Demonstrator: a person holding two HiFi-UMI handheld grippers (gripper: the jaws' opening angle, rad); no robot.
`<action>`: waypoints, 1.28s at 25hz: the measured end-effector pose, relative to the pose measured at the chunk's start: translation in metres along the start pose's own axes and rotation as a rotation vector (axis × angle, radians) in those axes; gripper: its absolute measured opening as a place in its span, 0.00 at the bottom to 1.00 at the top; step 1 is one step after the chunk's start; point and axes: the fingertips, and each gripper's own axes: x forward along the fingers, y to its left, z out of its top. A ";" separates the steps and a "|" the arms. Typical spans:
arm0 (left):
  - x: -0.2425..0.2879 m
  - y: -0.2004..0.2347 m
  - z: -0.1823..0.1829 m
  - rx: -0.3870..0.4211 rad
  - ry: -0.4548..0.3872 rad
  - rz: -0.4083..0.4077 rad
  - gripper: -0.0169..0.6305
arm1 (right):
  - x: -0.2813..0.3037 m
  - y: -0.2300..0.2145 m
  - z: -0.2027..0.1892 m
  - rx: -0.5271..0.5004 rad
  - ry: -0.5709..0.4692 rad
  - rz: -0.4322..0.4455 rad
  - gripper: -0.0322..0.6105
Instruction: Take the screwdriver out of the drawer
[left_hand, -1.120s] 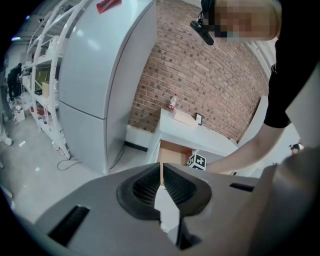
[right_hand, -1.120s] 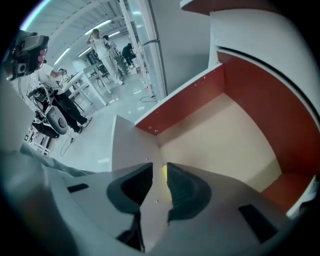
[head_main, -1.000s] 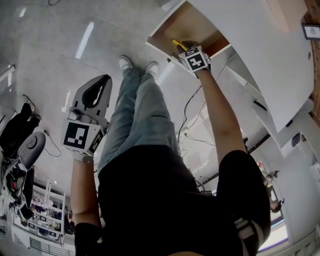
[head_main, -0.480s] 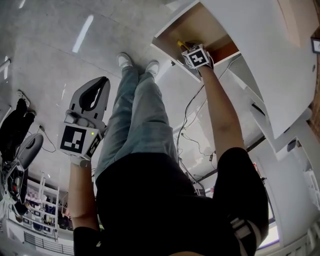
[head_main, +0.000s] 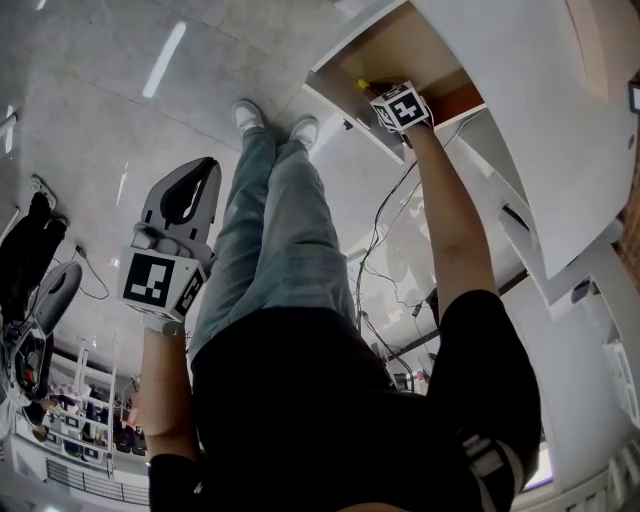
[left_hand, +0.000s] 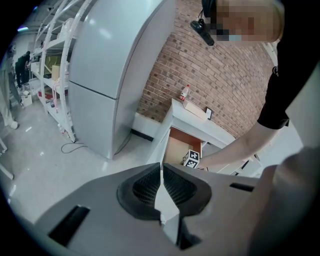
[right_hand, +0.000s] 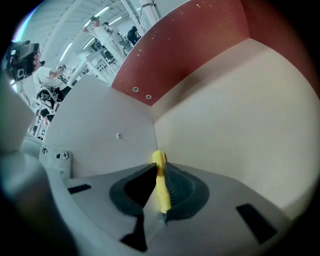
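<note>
This looks like a lab or workshop hall rather than a home: a polished grey floor (head_main: 90, 120) throws back a long streak of light (head_main: 168, 60), loose cables (head_main: 385, 230) trail across it, and open metal racks (left_hand: 47, 65) loaded with boxes line one side. A bare brick wall (left_hand: 225, 75) rises behind a tall grey cabinet (left_hand: 115, 65) and a white unit (left_hand: 200, 120) with an open drawer (left_hand: 177, 147). In the right gripper view, other people (right_hand: 102, 32) stand among benches and gear under rows of ceiling lights (right_hand: 107, 10).
</note>
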 end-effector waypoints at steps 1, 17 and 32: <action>0.001 0.000 0.000 0.003 -0.001 -0.003 0.04 | 0.000 0.000 0.001 0.002 0.003 0.012 0.13; -0.002 -0.004 -0.002 -0.023 -0.005 -0.008 0.04 | -0.015 -0.011 0.013 -0.074 -0.010 -0.215 0.22; -0.010 0.004 -0.006 -0.046 -0.037 0.012 0.04 | -0.011 -0.008 0.015 -0.042 0.010 -0.235 0.17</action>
